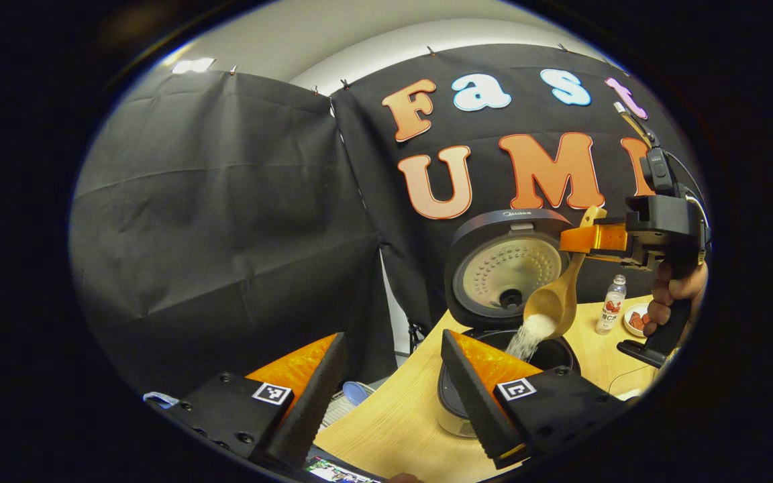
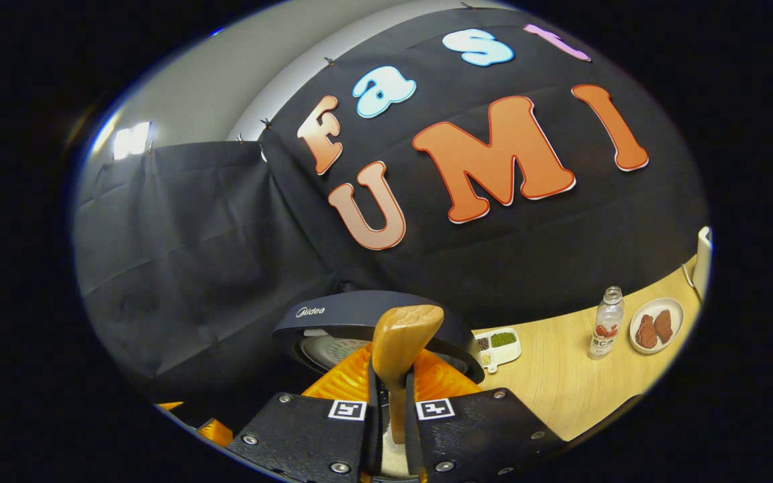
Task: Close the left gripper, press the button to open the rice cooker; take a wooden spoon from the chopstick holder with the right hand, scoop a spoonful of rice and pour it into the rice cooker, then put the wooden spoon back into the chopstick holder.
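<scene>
Pale wooden surface: dark round rice cooker, lid up. Right gripper jaws clamped wooden spoon, bowl tilted directly above pot, white rice falling. Left gripper jaws wide apart, empty.

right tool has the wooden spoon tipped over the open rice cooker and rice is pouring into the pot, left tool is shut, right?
Nearly. The left gripper view shows the left tool open, its fingers spread apart. The rest holds: the right tool grips the wooden spoon, tipped over the open rice cooker, with rice pouring in.
</scene>
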Available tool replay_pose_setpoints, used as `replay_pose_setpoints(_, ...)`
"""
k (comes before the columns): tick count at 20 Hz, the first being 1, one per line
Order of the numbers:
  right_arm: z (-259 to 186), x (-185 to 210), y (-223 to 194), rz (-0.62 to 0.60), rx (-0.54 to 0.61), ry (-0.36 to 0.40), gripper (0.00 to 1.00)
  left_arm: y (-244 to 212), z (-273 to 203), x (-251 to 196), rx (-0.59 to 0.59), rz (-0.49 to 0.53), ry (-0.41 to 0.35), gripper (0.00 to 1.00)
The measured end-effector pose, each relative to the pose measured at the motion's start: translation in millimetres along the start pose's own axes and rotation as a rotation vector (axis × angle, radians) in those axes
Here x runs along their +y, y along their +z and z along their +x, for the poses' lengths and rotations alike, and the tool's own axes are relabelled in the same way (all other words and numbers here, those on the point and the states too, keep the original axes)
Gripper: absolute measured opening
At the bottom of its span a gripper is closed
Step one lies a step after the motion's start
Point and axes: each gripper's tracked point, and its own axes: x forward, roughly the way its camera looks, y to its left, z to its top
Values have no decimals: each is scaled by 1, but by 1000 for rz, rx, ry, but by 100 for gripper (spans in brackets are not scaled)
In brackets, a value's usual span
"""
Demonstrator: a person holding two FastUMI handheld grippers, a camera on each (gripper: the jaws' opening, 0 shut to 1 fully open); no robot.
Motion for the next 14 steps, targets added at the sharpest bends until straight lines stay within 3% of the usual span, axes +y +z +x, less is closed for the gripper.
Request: replay_pose_setpoints(14,-6,20,-10,-305,-18,91,11,-8,3,-2,15,6,-9,95)
